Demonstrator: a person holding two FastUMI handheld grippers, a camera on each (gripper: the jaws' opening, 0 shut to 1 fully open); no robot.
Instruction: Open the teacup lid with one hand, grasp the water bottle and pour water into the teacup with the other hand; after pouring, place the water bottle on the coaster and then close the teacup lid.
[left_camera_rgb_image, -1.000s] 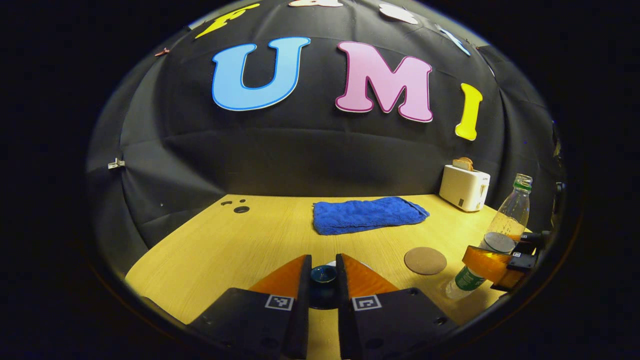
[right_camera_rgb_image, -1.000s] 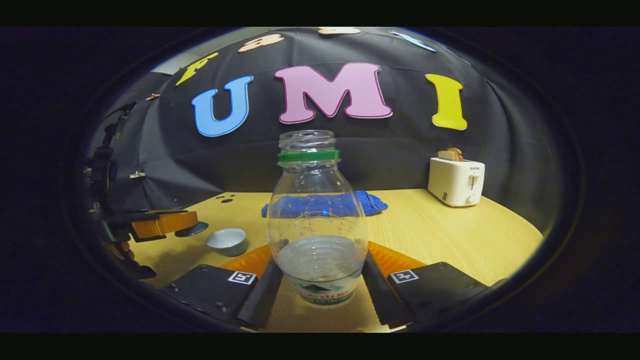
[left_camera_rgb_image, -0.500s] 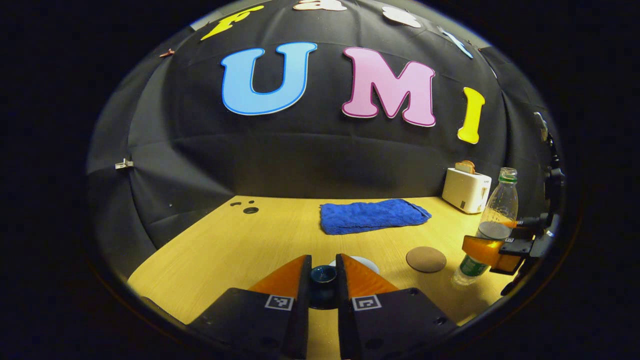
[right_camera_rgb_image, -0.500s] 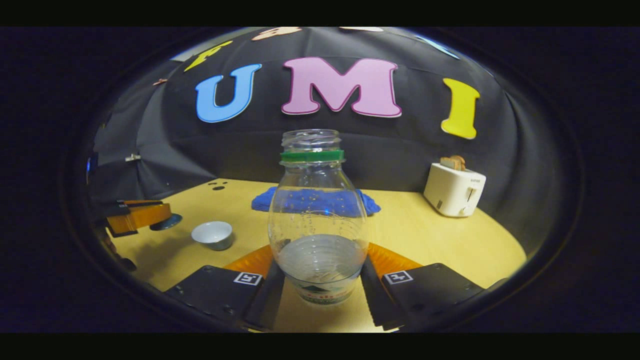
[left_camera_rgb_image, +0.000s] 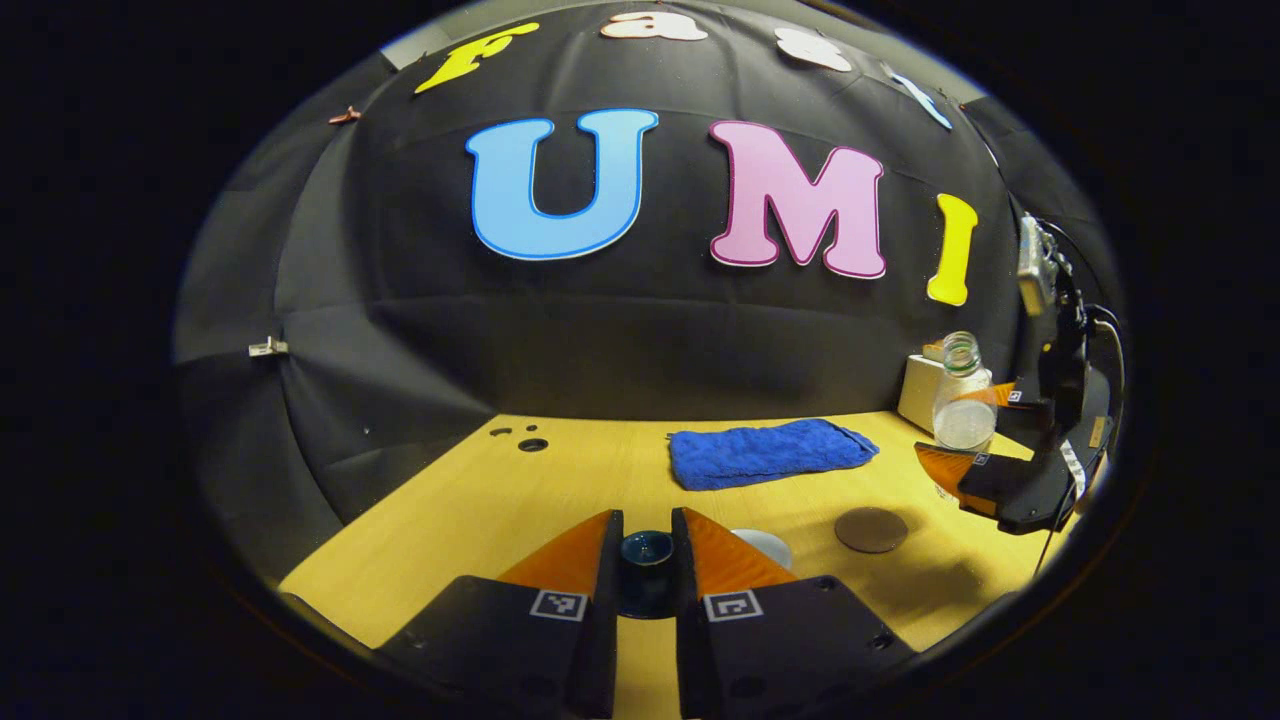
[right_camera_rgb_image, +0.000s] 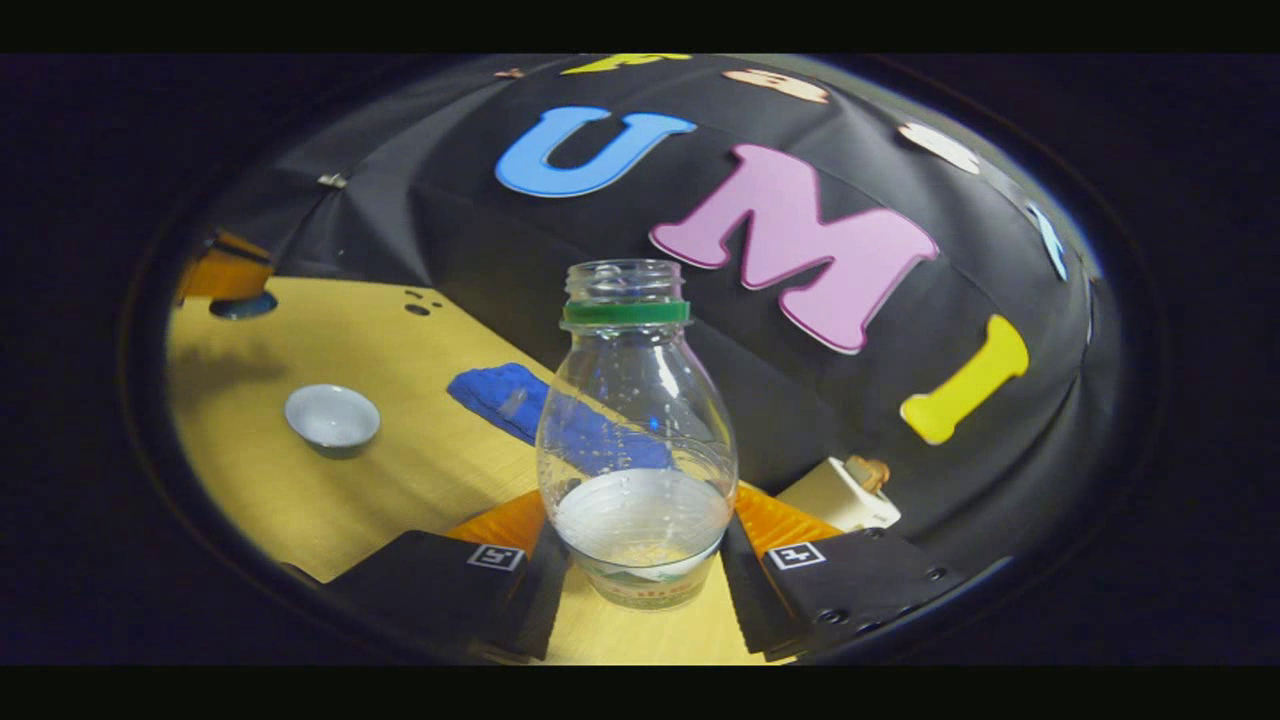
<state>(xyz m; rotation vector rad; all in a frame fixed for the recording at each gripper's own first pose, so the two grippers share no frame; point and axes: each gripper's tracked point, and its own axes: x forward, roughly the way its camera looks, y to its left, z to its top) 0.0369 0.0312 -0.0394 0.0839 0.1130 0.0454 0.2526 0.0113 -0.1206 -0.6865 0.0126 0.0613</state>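
In the left gripper view my left gripper (left_camera_rgb_image: 646, 522) is shut on the knob of the dark blue teacup lid (left_camera_rgb_image: 647, 550), held above the table. The white teacup (left_camera_rgb_image: 768, 545) peeks out behind its right finger, uncovered. A round brown coaster (left_camera_rgb_image: 871, 529) lies to the right of the cup. In the right gripper view my right gripper (right_camera_rgb_image: 640, 525) is shut on the clear, uncapped water bottle (right_camera_rgb_image: 637, 430), which is partly full and lifted off the table. The scene there leans, with the teacup (right_camera_rgb_image: 332, 415) at the left and the lid (right_camera_rgb_image: 243, 305) beyond it.
A folded blue towel (left_camera_rgb_image: 770, 452) lies at the back of the wooden table (left_camera_rgb_image: 480, 500). A white toaster (right_camera_rgb_image: 838, 492) stands at the back right corner. The right gripper (left_camera_rgb_image: 965, 430) with the bottle (left_camera_rgb_image: 962, 400) hangs at the right edge in the left gripper view.
The right gripper has lifted the bottle off the table and rolled, so its view now tilts. The left gripper keeps the lid and has drifted left, away from the cup.
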